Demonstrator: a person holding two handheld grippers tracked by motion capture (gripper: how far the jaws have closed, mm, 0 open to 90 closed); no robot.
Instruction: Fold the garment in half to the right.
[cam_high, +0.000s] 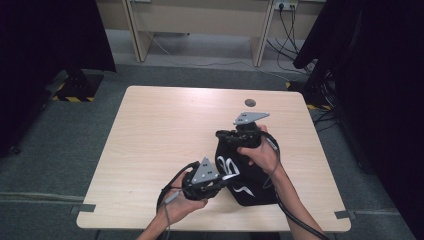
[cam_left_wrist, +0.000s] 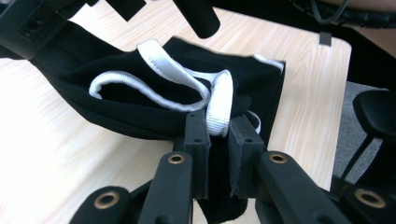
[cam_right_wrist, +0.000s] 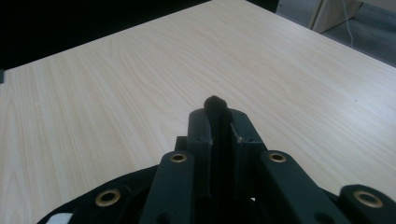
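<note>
High view: a black fabric bag (cam_high: 247, 175) with white handle straps (cam_high: 227, 167) is held over the near right part of the light wooden table (cam_high: 165, 135). Its long axis runs from the near edge of the table away and slightly leftward, rising toward the far end. The lower end sits close to the near table edge; whether it rests on the surface cannot be determined.

Right gripper (cam_high: 239, 138): positioned at the far, upper end of the bag, with the person's right hand (cam_high: 260, 152) behind it. In the right gripper view, the jaws are closed on a thin fold of black fabric (cam_right_wrist: 216, 105), which protrudes just above the pads. The bare tabletop lies beyond.

Left gripper (cam_high: 212, 186): positioned at the near left side of the bag, beside the white straps, carried by the left hand (cam_high: 182, 200). In the left gripper view, the jaws are closed on one white strap (cam_left_wrist: 219, 109), pinched together with a layer of black fabric. A second white strap (cam_left_wrist: 140, 86) loops across the bag to the left of the jaws, lying slack on the fabric. The bag mouth edge faces this gripper.

A small dark round spot (cam_high: 250, 103) is visible near the far edge of the table, well apart from the bag.
</note>
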